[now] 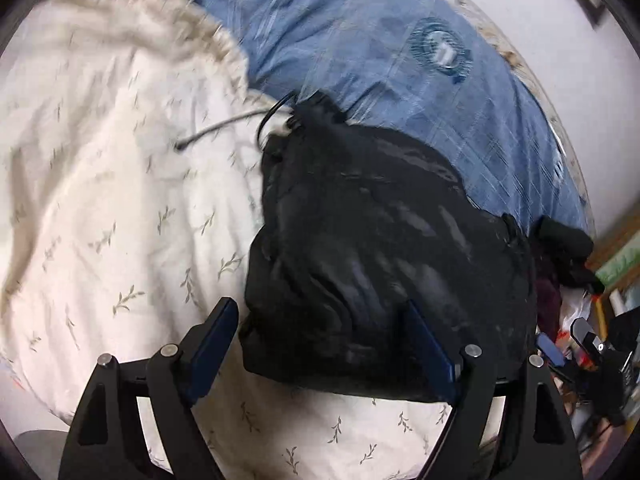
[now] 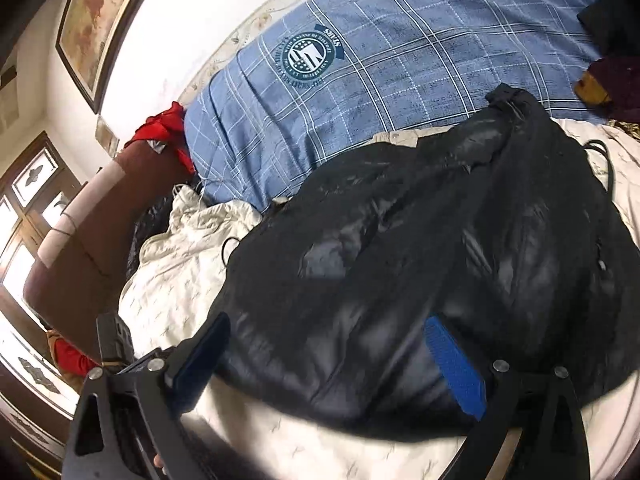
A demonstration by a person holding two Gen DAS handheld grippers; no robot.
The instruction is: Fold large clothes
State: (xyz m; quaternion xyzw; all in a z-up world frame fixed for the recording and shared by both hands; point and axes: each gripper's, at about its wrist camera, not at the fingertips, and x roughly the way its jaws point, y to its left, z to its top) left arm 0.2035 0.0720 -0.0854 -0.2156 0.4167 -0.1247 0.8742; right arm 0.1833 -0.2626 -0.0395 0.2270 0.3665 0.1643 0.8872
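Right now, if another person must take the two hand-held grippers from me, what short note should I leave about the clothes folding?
Left hand-held gripper: open, holding nothing, above the near edge of the black jacket.
Right hand-held gripper: open, empty, over the same jacket.
Things: the black jacket lies in a compact bundle on the cream leaf-print cover, next to the blue checked bedding. A cream garment lies crumpled beside it.
Done: the jacket looks folded and released.
Left: probably tidy its loose cord, then fold the cream garment.
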